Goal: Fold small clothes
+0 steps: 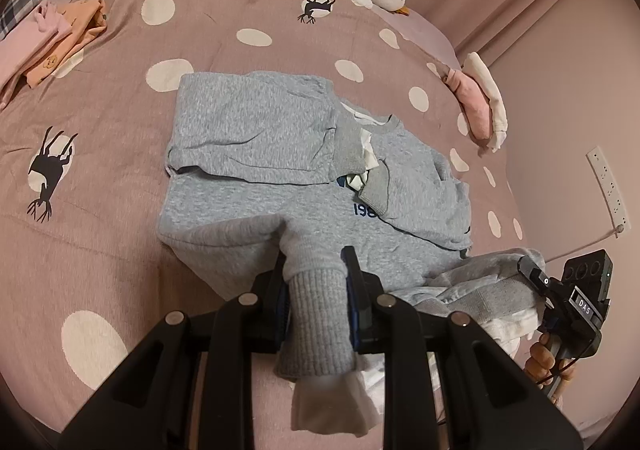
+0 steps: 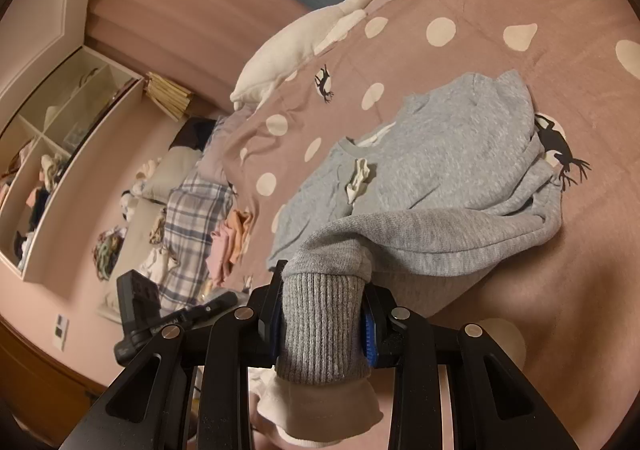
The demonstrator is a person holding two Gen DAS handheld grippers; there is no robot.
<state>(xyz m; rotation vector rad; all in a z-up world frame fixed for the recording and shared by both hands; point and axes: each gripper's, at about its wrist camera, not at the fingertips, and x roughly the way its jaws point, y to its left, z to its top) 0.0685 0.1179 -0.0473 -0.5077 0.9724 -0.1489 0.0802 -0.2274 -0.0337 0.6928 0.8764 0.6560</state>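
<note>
A small grey sweatshirt (image 1: pixel 256 138) with blue print lies on the pink dotted bedspread (image 1: pixel 120 210), its sleeves folded in over the chest. My left gripper (image 1: pixel 314 270) is shut on the ribbed hem at one bottom corner, with white lining hanging below. My right gripper (image 2: pixel 322 290) is shut on the ribbed hem at the other bottom corner; it also shows in the left wrist view (image 1: pixel 532 270). The sweatshirt (image 2: pixel 440 162) stretches away from the right gripper across the bed.
A white goose plush (image 2: pixel 304 38) lies along the far bed edge. Folded pink and orange clothes (image 1: pixel 60 38) sit at the left, a pink and white pile (image 1: pixel 480 106) at the right. A shelf unit (image 2: pixel 52 154) stands by the wall.
</note>
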